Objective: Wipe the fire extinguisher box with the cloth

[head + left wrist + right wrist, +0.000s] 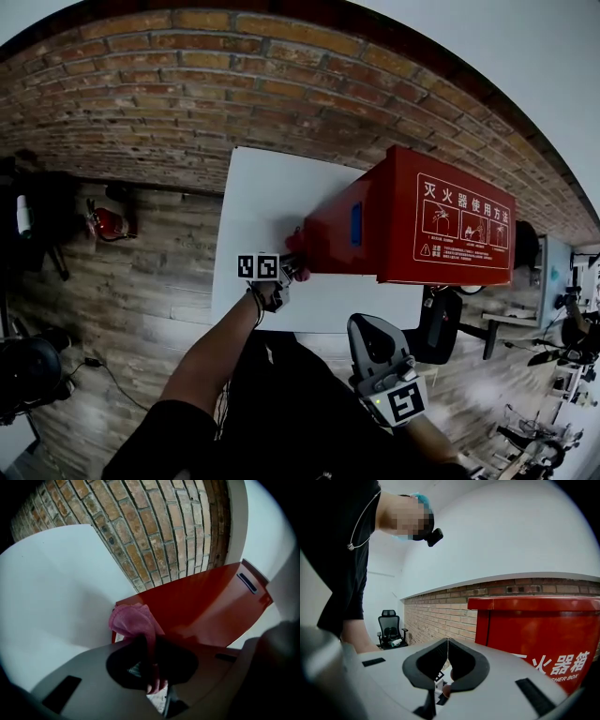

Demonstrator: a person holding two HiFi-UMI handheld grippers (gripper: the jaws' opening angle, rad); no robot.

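Note:
The red fire extinguisher box [412, 220] lies on a white tabletop [267, 202] against the brick wall. My left gripper [281, 272] is at the box's left end, shut on a pink cloth [294, 246]. In the left gripper view the cloth [133, 620] bunches out of my left gripper [149, 644] and presses on the box's red corner [197, 602]. My right gripper [375, 349] hangs low in front of the table, apart from the box. In its own view my right gripper [447, 644] is shut with nothing held, and the box [543, 634] stands ahead to the right.
A red fire extinguisher [106, 223] sits on the wooden floor at the left. A black office chair [439, 326] stands beside the table's front right corner. Stands and other gear [562, 356] crowd the far right. The brick wall [187, 84] runs behind the table.

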